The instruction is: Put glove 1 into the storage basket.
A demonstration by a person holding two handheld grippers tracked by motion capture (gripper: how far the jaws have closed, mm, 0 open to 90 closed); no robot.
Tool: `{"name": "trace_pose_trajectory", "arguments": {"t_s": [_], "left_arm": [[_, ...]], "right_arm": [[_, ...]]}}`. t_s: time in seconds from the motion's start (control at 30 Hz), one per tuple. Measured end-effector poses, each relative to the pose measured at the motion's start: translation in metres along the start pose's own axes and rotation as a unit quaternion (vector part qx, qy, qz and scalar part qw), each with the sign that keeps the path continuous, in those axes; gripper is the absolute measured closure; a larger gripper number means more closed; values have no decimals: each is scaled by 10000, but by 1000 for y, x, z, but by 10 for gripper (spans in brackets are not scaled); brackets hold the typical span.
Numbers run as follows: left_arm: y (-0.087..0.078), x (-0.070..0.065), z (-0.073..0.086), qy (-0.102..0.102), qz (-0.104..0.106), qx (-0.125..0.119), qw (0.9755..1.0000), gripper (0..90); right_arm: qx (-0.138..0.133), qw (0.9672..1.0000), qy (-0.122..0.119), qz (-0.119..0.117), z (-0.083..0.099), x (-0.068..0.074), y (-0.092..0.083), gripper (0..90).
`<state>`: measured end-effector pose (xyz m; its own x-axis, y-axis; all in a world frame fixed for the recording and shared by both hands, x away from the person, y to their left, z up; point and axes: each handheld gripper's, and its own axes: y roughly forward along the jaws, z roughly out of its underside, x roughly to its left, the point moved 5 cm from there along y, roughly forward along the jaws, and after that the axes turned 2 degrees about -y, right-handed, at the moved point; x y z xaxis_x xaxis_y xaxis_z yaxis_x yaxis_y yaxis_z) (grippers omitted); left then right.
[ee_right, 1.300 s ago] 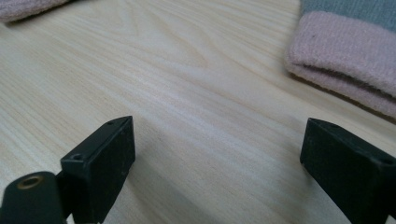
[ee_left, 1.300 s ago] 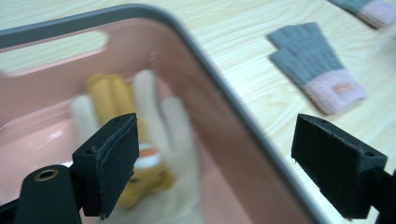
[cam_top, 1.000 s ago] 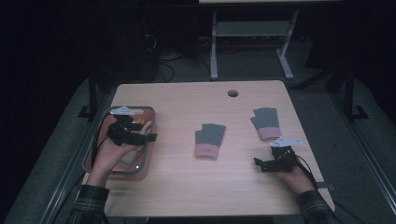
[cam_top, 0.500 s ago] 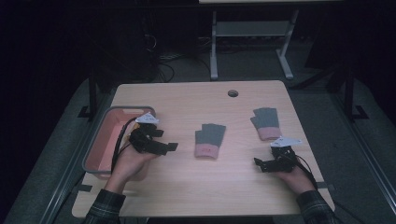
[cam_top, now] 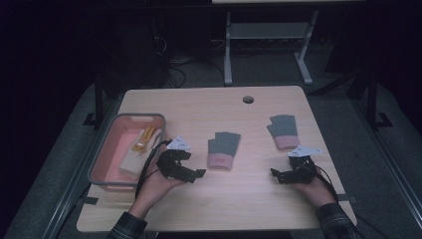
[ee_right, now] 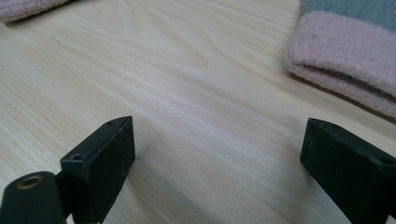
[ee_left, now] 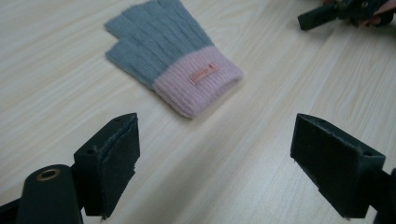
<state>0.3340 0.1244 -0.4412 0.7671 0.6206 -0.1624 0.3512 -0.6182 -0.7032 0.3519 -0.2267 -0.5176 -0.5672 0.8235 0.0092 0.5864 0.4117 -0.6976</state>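
Two grey knitted gloves with pink cuffs lie flat on the wooden table. One glove (cam_top: pixel 223 150) (ee_left: pixel 173 56) is near the middle, the other glove (cam_top: pixel 283 131) (ee_right: pixel 348 51) to its right. My left gripper (cam_top: pixel 195 173) (ee_left: pixel 215 163) hovers just left of the middle glove, open, nothing between its jaws. My right gripper (cam_top: pixel 277 176) (ee_right: pixel 217 168) rests low at the table's front right, below the right glove, open and empty.
A pink tray (cam_top: pixel 102 159) with a grey rim stands at the table's left edge, holding a yellow object (cam_top: pixel 145 138) and a pale block (cam_top: pixel 132 163). A round cable hole (cam_top: pixel 248 99) is near the far edge. Dark floor and a metal stand lie beyond.
My left gripper has moved from over the pink tray rightward onto the table, ending beside the middle glove. The right gripper has stayed put.
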Motion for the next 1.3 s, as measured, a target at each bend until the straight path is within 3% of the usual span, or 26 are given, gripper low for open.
{"name": "trace_pose_trajectory", "arguments": {"t_s": [0.07,0.4,0.47,0.8,0.93,1.03,1.13,1.3], "left_arm": [[5,-3,4,38,41,31,10000,152],[30,-8,28,275,-147,153,9994,152],[34,-7,33,245,-104,186,9995,151],[48,-5,47,467,-289,311,9980,147],[47,-3,50,770,-292,244,9963,124],[47,-2,55,783,-191,-82,9967,123],[47,-1,55,803,-178,-95,9966,123],[47,-1,55,796,-175,-95,9966,123]], "right_arm": [[-2,10000,1,-1,0,0,0,97],[-13,10000,-22,6,0,0,0,97],[-12,10000,-24,5,0,0,0,98],[-25,10000,-62,-19,0,0,-1,102],[107,9999,-60,-71,-2,3,-2,156],[82,9998,-137,-74,-5,3,-6,277],[19,9999,-108,-120,-12,1,-10,400],[-58,9998,-181,-65,-30,-9,-15,722]]}}
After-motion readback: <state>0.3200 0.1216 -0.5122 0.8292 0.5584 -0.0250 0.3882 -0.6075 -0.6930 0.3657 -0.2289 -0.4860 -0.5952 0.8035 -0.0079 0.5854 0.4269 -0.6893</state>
